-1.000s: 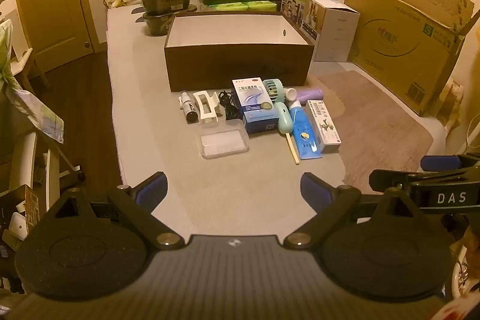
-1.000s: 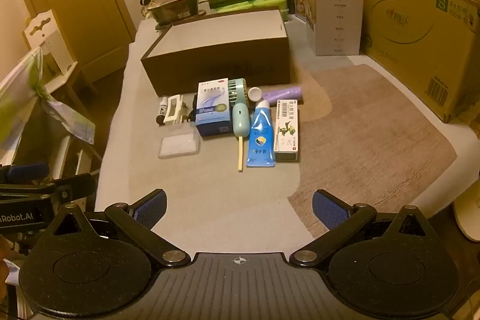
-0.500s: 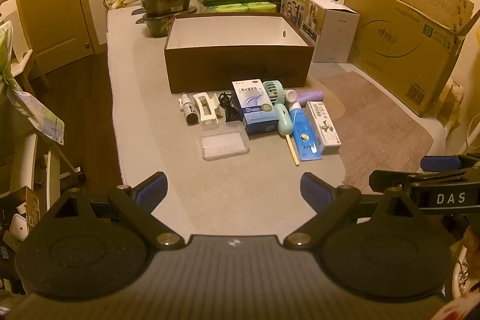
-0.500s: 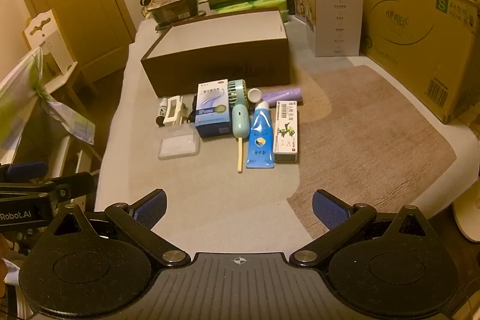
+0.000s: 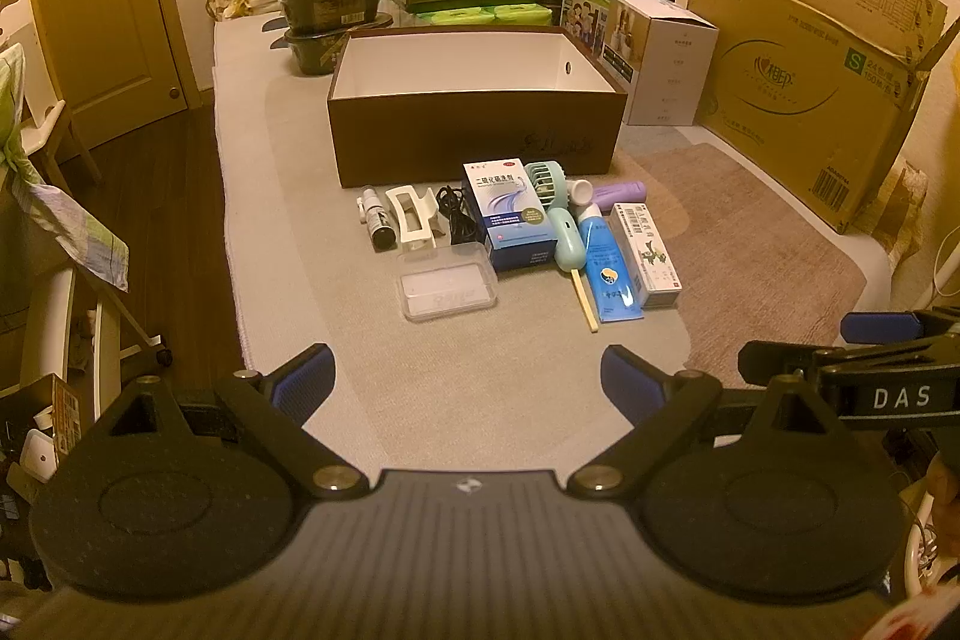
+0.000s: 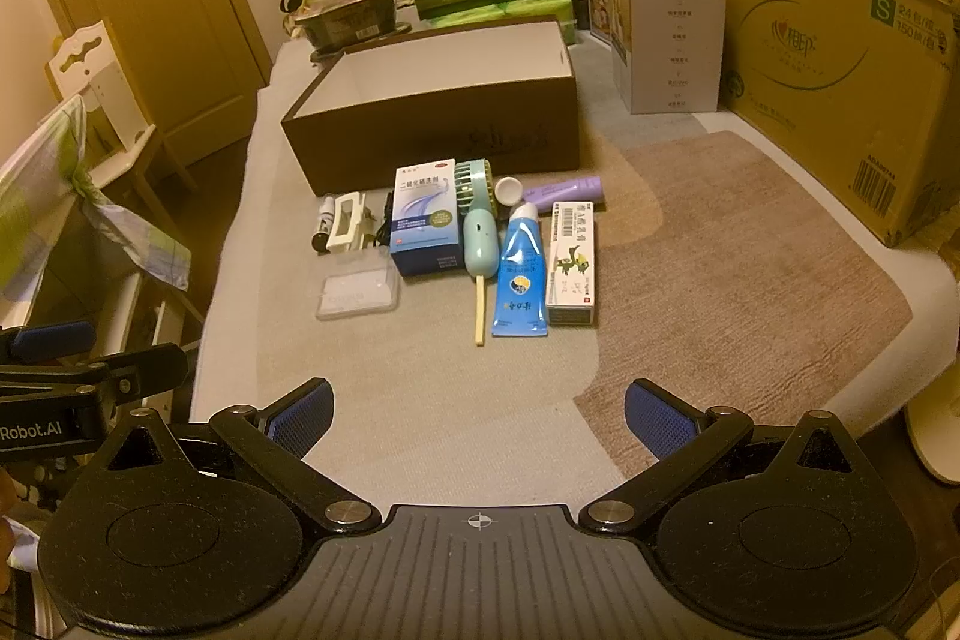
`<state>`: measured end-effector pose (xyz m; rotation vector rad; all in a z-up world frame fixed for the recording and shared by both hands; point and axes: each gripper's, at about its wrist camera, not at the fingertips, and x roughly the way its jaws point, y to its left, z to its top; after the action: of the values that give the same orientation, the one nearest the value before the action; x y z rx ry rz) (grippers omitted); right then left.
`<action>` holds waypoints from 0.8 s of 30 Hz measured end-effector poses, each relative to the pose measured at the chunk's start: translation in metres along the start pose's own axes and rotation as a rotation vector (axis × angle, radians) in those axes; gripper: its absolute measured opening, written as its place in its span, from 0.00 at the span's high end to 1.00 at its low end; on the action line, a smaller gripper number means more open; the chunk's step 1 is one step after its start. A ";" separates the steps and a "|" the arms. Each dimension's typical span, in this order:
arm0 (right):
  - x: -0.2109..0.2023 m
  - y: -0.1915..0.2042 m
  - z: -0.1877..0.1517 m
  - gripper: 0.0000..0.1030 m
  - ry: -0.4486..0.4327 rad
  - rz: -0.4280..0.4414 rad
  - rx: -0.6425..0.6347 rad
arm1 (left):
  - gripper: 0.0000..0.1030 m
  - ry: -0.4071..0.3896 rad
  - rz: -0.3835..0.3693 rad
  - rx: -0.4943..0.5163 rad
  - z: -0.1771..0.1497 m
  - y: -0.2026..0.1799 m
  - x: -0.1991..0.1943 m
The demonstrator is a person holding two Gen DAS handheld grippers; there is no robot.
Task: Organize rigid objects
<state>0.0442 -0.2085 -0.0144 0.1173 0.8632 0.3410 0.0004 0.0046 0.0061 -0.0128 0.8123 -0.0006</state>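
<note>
A row of small items, among them a blue medicine box point(image 5: 510, 214) and a blue tube point(image 5: 609, 268), lies mid-bed just before the brown box point(image 5: 474, 133), seemingly empty. Nothing is picked yet: the left gripper point(image 5: 465, 379) and right gripper point(image 6: 477, 412) hover spread and empty near the bed's point(image 5: 480, 400) front edge. Next comes reaching forward to one item.

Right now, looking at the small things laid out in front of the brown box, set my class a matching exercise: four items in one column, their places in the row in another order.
Column 1
1. spray bottle
2. clear case
3. purple tube
4. green-white carton

Column 2
A. right end of the row, beside the blue tube
B. left end of the row
C. lying just before the brown box, by the fan
D. nearest the grippers, in front of the blue carton

Pairs: 1-B, 2-D, 3-C, 4-A
</note>
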 end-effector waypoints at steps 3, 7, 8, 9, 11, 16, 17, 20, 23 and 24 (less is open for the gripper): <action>0.000 0.000 0.000 0.00 0.000 0.000 0.001 | 0.08 0.001 -0.001 0.001 0.001 0.001 -0.001; 0.001 0.000 0.000 0.00 0.001 0.000 0.000 | 0.08 0.001 0.000 0.001 0.001 0.000 -0.001; 0.001 -0.001 0.001 0.00 0.001 0.000 0.001 | 0.08 0.002 -0.001 0.001 0.002 0.001 -0.002; 0.001 -0.001 0.001 0.00 0.002 0.000 0.001 | 0.08 0.002 -0.001 0.001 0.002 0.001 -0.002; 0.002 -0.001 0.001 0.00 0.003 0.000 0.002 | 0.08 0.001 0.000 0.002 0.003 0.002 -0.003; 0.003 -0.002 0.001 0.00 0.004 0.000 0.002 | 0.08 0.006 0.000 0.002 -0.001 -0.001 0.004; 0.003 -0.002 0.001 0.00 0.004 0.000 0.003 | 0.08 0.008 0.000 0.002 -0.004 -0.003 0.010; 0.007 -0.002 0.001 0.00 0.006 -0.001 0.004 | 0.08 0.008 0.000 0.002 -0.004 -0.003 0.010; 0.007 -0.002 0.001 0.00 0.008 -0.001 0.004 | 0.08 0.012 0.000 0.002 -0.004 -0.003 0.012; 0.008 -0.001 0.001 0.00 0.010 -0.001 0.005 | 0.08 0.013 0.000 0.002 -0.004 -0.003 0.013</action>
<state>0.0500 -0.2069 -0.0200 0.1196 0.8735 0.3389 0.0060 0.0013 -0.0058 -0.0112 0.8256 -0.0013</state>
